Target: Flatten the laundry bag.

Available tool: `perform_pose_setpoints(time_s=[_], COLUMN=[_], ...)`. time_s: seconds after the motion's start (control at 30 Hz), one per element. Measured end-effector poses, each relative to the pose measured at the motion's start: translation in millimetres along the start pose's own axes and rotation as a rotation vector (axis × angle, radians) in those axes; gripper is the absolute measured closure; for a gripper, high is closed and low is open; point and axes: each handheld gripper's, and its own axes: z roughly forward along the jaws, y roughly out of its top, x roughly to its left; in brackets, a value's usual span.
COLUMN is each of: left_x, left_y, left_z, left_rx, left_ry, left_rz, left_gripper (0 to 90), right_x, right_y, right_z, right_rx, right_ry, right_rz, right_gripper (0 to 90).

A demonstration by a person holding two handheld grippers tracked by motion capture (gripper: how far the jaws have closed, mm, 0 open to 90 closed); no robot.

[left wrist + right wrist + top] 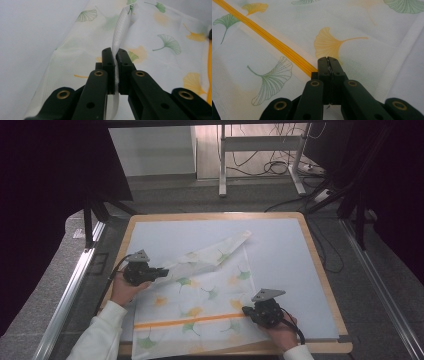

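While the left claw (162, 271) pinches the cloth (200, 295)'s lifted edge, that fold runs diagonally away toward the tabletop (280, 245)'s far side; the right claw (246, 310), closed beside the cloth's orange stripe (190, 321), appears to pin its near part.

A wood-rimmed counter (315, 255) carries a pale blue-grey sheet (280, 250) over nearly its whole top. On that sheet's near part lies a white cloth (200, 305) printed with ginkgo leaves and an orange stripe, its left corner lifted and folded over.

2 tools — left tool (161, 272), right tool (247, 311) — clamp a leaf-print cloth (200, 305) on the table (320, 265).
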Motion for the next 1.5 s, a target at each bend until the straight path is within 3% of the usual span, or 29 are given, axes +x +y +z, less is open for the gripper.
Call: perform_pose_setpoints(time_s=[0.37, 0.87, 1.5], left_x=[12.8, 30.8, 50.3], left_y=[4.0, 1.9, 4.1], left_z=[-2.4, -11.1, -12.4], left_rx=[-0.019, -0.062, -0.071], left_ry=[0.024, 0.058, 0.093], left_rz=[-0.012, -0.058, -0.081], left_gripper=[87.5, 87.4, 87.5], right_x=[0.2, -0.9, -1.3], right_y=[-0.1, -0.1, -0.4], right_z=[0.3, -2.5, -1.7], right_rx=[0.000, -0.020, -0.018], right_ry=[0.000, -0.004, -0.004], right_rz=[0.000, 0.004, 0.004], right_gripper=[88.8, 88.7, 88.7])
